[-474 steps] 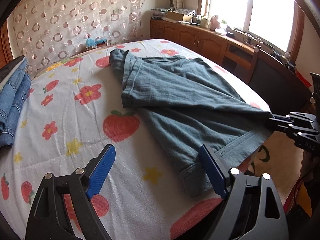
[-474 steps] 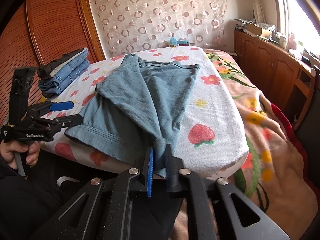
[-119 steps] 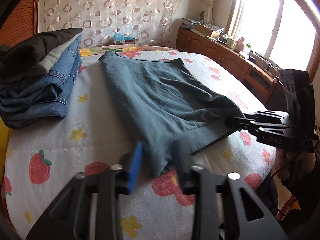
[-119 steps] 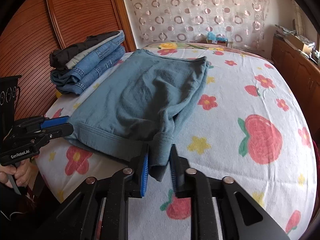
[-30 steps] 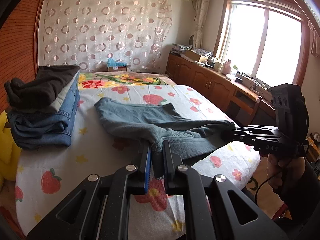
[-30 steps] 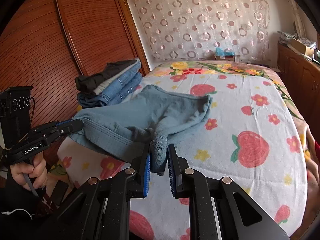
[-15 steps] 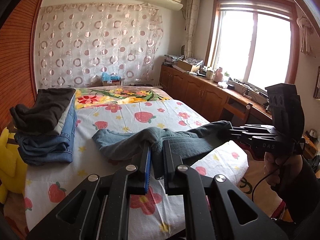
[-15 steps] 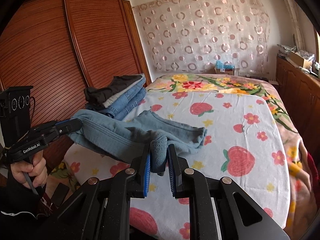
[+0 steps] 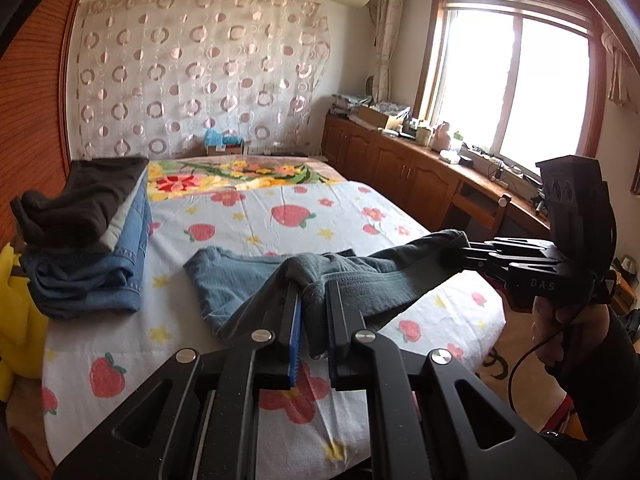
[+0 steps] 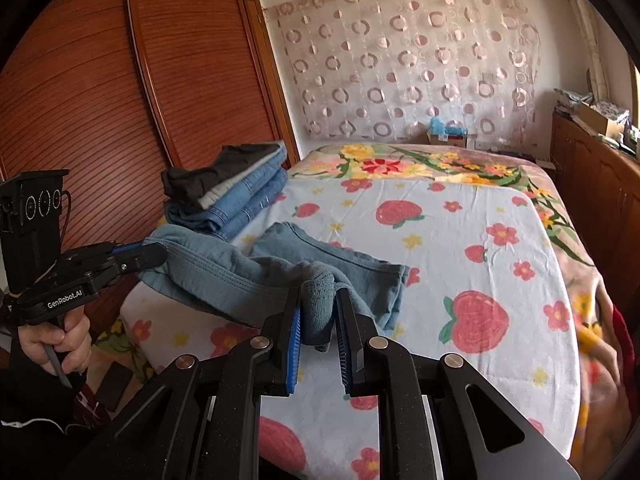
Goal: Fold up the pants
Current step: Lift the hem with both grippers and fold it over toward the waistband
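Left gripper [image 9: 312, 320] and right gripper [image 10: 318, 320] both clamp the blue-grey pants [image 10: 332, 258]; free end lies toward twelve o'clock.

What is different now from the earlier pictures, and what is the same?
The teal pants were lifted at the near edge and drawn toward the camera, so less of them lies flat on the bed. The left tool closed on them; the right tool kept its grip. The stack of folded clothes stayed.

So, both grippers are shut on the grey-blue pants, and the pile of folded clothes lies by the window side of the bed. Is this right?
Not quite. The pile of folded clothes lies by the wardrobe side, as the right wrist view shows. Both the left gripper and right gripper are indeed shut on the pants.
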Demonstrator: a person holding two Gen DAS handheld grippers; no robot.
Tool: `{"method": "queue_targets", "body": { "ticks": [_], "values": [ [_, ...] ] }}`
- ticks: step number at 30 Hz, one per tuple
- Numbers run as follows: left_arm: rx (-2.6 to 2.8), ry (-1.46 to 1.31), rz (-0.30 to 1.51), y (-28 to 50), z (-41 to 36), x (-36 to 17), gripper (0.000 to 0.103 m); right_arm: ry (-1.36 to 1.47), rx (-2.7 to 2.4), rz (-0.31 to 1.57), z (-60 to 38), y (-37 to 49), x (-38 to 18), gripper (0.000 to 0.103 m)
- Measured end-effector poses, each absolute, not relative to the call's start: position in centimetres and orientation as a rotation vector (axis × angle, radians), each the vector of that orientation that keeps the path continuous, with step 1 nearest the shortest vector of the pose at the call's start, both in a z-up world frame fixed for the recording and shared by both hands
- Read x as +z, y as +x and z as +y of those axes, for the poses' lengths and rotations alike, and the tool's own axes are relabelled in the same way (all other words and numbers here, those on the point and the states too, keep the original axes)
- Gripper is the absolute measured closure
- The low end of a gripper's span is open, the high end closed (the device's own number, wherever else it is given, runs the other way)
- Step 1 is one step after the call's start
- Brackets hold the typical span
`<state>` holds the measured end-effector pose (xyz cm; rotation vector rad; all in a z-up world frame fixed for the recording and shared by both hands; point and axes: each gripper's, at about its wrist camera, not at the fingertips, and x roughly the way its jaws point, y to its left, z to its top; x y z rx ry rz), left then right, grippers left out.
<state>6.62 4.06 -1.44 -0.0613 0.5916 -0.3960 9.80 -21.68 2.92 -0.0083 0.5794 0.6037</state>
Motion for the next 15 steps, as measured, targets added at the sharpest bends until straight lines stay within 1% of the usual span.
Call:
{"method": "queue_targets", "body": {
  "ticks": [3, 15],
  "values": [
    [-0.386, -0.062, 0.618, 7.3, 4.0, -2.3, 0.092, -0.014, 0.607, 0.602, -21.1, 11.1, 2.1, 0.087],
    [-0.353, -0.059, 0.658, 11.4, 4.5, -4.2, 0.092, -0.031, 0.593, 0.625, -19.7, 15.4, 1.6, 0.087]
  ]
}}
